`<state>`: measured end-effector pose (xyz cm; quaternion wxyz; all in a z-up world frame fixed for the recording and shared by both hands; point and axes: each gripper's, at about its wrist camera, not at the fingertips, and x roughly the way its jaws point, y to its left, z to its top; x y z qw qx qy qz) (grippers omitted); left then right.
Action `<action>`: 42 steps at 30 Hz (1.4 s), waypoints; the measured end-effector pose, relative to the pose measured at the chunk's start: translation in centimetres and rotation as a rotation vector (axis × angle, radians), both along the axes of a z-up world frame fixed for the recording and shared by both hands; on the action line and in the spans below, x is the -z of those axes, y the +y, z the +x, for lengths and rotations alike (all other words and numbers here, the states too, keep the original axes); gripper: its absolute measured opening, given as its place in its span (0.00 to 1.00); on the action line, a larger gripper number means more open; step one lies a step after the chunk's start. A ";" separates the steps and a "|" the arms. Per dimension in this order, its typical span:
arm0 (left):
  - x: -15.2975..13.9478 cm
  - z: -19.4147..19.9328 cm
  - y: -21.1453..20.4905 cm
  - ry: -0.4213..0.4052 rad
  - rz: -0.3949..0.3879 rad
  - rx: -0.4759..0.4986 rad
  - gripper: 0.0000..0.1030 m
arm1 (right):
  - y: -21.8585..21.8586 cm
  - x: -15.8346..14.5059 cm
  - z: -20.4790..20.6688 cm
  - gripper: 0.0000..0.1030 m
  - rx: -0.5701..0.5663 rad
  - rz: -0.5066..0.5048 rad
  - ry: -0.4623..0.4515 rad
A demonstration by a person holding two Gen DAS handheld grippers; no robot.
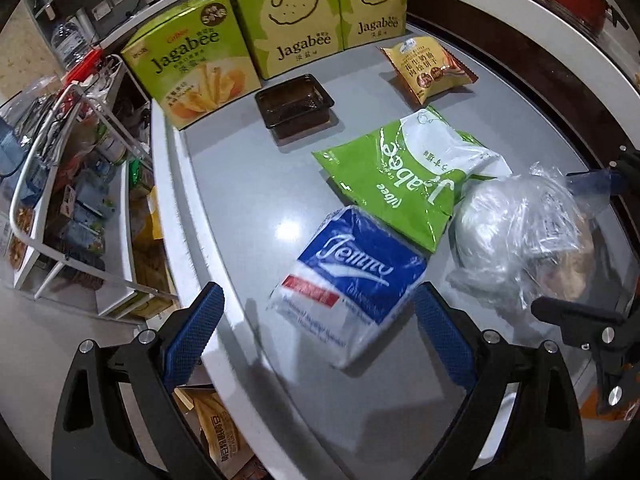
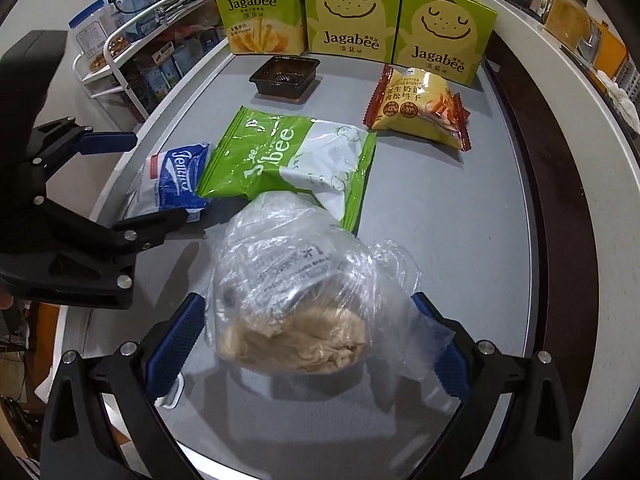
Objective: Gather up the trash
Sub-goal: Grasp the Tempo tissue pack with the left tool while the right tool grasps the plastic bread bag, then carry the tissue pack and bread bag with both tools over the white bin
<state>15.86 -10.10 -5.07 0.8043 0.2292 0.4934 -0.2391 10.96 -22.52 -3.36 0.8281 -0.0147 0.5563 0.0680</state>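
Surface: grey countertop (image 2: 460,208) with a white raised rim, where we see the litter spread out; a white wire rack (image 1: 60,168) of packaged goods stands off its left edge.
Back row: three green Jagabee boxes (image 2: 352,12) stand upright side by side along the far edge.
Tray: a dark plastic tray (image 2: 286,76) sits empty just in front of the boxes.
Snack pack: a yellow biscuit packet (image 2: 420,108) with red crimped ends lies near the right-hand box, apart from the other wrappers.
Green wrapper: a flattened Jagabee bag (image 2: 292,160) lies mid-counter, its near edge tucked under the clear bag.
Tissue pack: a blue-and-white Tempo tissue pack (image 1: 352,280) lies beside the green wrapper, touching its corner.
Clear bag: a crumpled transparent plastic bag (image 2: 296,292) holding beige crumpled paper sits nearest us.
Left gripper (image 1: 316,328): we see its blue pads spread wide, hovering over the tissue pack with nothing clasped.
Right gripper (image 2: 308,344): jaws wide apart, one on either side of the clear bag; the right pad touches loose film, but we cannot tell whether the left pad touches it, and nothing is clamped.
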 end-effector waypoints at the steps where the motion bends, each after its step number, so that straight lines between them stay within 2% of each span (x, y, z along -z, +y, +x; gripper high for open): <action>1: 0.2 0.1 -0.2 0.005 0.000 0.008 0.94 | 0.0 0.1 0.1 0.95 -0.004 -0.006 -0.001; 4: 0.7 0.3 -0.5 0.047 -0.034 0.029 0.94 | -0.2 0.2 0.2 0.91 -0.018 0.010 -0.011; 6: 0.7 0.1 -0.5 0.074 -0.084 0.036 0.94 | -0.5 0.2 0.2 0.77 -0.027 0.034 -0.004; 9: 1.1 -0.6 -0.8 0.054 -0.066 0.044 0.93 | -0.8 0.3 0.1 0.75 -0.029 0.042 0.005; 13: 1.4 -1.5 -0.8 0.047 -0.064 0.066 0.80 | -0.5 0.1 -0.6 0.71 -0.051 -0.005 -0.009; 15: 1.3 -1.6 -0.7 0.066 -0.094 0.073 0.70 | -0.5 0.1 -0.8 0.62 -0.061 0.001 -0.012; 18: 1.1 -1.8 -0.6 0.076 -0.095 0.067 0.64 | -0.6 -0.2 -1.3 0.56 -0.063 0.007 -0.020; 20: 1.0 -2.2 -0.5 0.084 -0.105 0.069 0.61 | -0.7 -0.5 -1.8 0.54 -0.055 0.014 -0.017; 30: -0.2 -5.1 1.0 0.112 -0.175 0.022 0.57 | -2.5 -1.0 -4.4 0.50 0.035 0.109 0.003; 36: -1.3 -6.0 2.1 0.101 -0.211 -0.049 0.57 | -2.8 -1.7 -5.0 0.50 0.054 0.129 -0.012; 42: -2.7 -7.9 2.6 0.074 -0.228 -0.058 0.57 | -2.6 -2.8 -6.0 0.50 0.048 0.140 -0.039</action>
